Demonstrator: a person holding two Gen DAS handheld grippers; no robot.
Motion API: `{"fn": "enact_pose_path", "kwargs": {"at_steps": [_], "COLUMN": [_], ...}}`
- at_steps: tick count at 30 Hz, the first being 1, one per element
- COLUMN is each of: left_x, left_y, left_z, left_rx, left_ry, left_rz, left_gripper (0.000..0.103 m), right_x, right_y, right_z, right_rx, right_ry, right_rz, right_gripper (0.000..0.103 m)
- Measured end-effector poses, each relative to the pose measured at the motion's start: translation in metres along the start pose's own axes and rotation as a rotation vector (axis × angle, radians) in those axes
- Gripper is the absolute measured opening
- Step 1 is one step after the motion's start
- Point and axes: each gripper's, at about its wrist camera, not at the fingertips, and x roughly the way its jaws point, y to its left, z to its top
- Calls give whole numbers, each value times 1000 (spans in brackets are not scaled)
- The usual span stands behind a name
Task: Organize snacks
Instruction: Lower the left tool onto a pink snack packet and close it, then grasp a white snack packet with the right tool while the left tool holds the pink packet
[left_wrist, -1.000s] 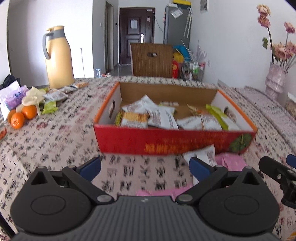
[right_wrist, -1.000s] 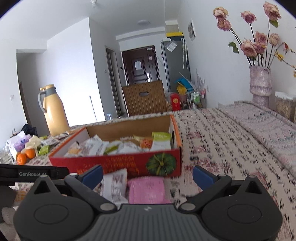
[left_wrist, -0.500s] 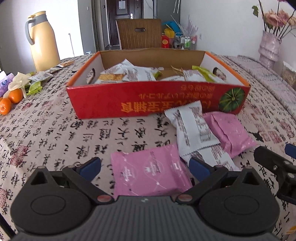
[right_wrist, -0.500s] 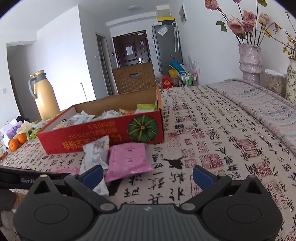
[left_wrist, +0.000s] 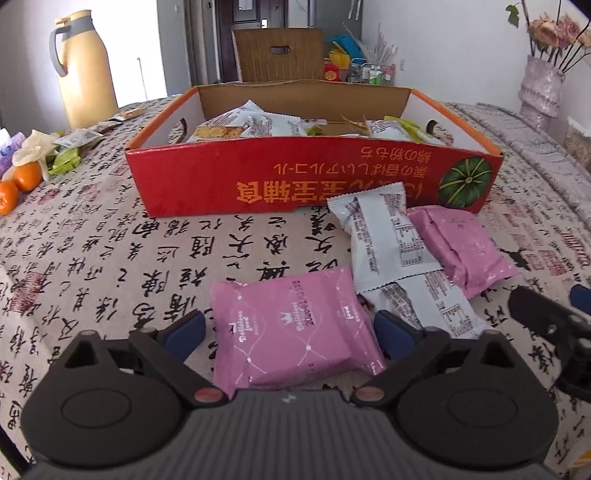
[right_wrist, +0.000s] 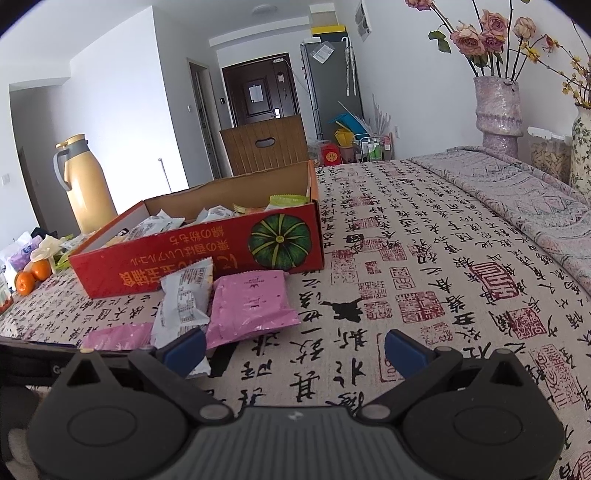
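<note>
Left hand-held gripper low over the patterned tabletop, jaws closing with the near pink snack packet lying between the blue pads, not yet pressed. Just ahead and to its right, two white packets overlapping beside a second pink packet, all right in front of the red cardboard box partly filled with snacks. Right hand-held gripper spread open over bare cloth, nothing between its pads, the loose packets ahead to its left.
</note>
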Motion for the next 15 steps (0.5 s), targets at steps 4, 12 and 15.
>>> {"fn": "enact_pose_path", "kwargs": {"at_steps": [4, 12, 15], "left_x": [-3, -9, -12], "left_y": [0, 5, 9], "left_z": [-1, -5, -6], "left_rx": [3, 13, 13], "left_ry": [-18, -45, -52], "left_rz": [-7, -23, -26], "left_gripper": [85, 71, 70], "right_x": [0, 0, -1], "right_y": [2, 7, 9], "right_z": [0, -2, -2], "right_rx": [-4, -14, -18], "right_ry": [3, 8, 8], "right_rz": [-3, -9, -7], "right_gripper": [103, 103, 103]}}
